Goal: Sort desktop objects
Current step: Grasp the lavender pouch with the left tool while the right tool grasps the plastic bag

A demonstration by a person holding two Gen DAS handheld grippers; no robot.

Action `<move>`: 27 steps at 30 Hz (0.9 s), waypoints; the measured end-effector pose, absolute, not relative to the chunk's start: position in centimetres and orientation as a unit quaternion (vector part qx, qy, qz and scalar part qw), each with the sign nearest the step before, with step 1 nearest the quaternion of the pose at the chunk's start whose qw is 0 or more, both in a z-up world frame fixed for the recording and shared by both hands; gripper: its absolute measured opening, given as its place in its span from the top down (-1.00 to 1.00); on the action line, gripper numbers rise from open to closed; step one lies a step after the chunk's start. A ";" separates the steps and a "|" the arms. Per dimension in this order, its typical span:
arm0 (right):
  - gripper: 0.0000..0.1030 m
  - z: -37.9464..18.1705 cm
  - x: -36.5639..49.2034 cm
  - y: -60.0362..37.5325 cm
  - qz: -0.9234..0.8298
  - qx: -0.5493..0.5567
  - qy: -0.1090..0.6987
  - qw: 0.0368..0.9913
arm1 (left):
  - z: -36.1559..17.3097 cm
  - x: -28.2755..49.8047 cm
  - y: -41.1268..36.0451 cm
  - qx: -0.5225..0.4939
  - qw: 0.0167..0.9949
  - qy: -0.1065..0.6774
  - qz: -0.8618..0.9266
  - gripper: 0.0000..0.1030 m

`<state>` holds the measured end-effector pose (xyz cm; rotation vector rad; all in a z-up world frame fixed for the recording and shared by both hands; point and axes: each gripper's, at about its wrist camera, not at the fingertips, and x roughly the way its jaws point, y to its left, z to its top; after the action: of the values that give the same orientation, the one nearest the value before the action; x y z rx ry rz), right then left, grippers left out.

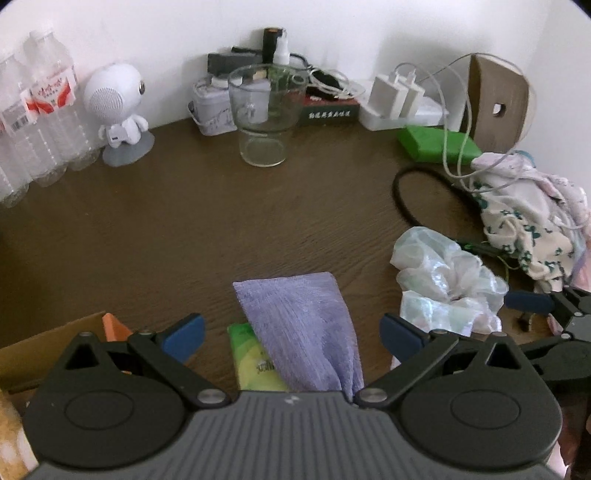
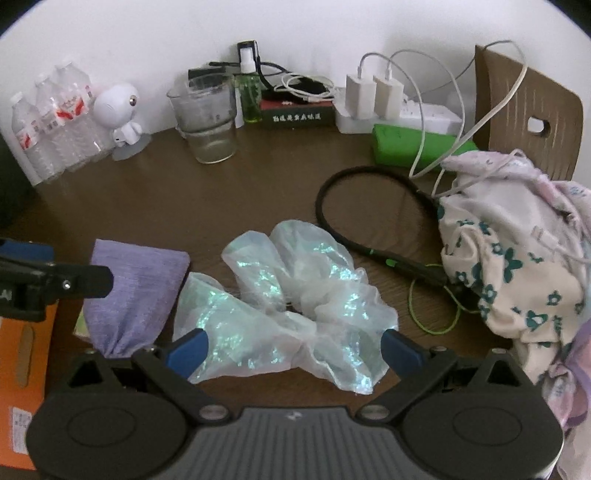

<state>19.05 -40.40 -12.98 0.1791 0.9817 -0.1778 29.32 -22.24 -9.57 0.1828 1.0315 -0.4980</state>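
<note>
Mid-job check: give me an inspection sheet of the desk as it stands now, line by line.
Surface: brown wooden desk, centre bare.
Job's things: purple cloth lying over a green packet; iridescent plastic bag crumpled beside it.
Clutter: glass cup, water bottles, white robot toy, floral fabric pile, black hoop.
Grippers: left hand-held gripper open over the cloth; right hand-held gripper open at the bag.
Cables: white charger leads draped onto the fabric.
Surroundings: white wall.
</note>
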 end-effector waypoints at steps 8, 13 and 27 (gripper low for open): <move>-0.93 -14.4 20.9 -40.3 -0.082 0.091 0.484 0.866 | -11.5 29.8 -23.3 0.098 0.827 0.509 -0.216 -0.88; -0.70 -15.1 21.6 -40.3 -0.083 0.096 0.498 0.858 | -12.5 30.2 -23.7 0.103 0.828 0.515 -0.197 -0.70; 0.88 -14.7 21.8 -39.6 -0.088 0.069 0.498 0.860 | -12.6 29.9 -24.7 0.142 0.831 0.505 -0.185 0.22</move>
<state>21.79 -39.59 -14.75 0.1443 1.0450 -0.1856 29.95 -24.73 -12.63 0.3005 1.0719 -0.3930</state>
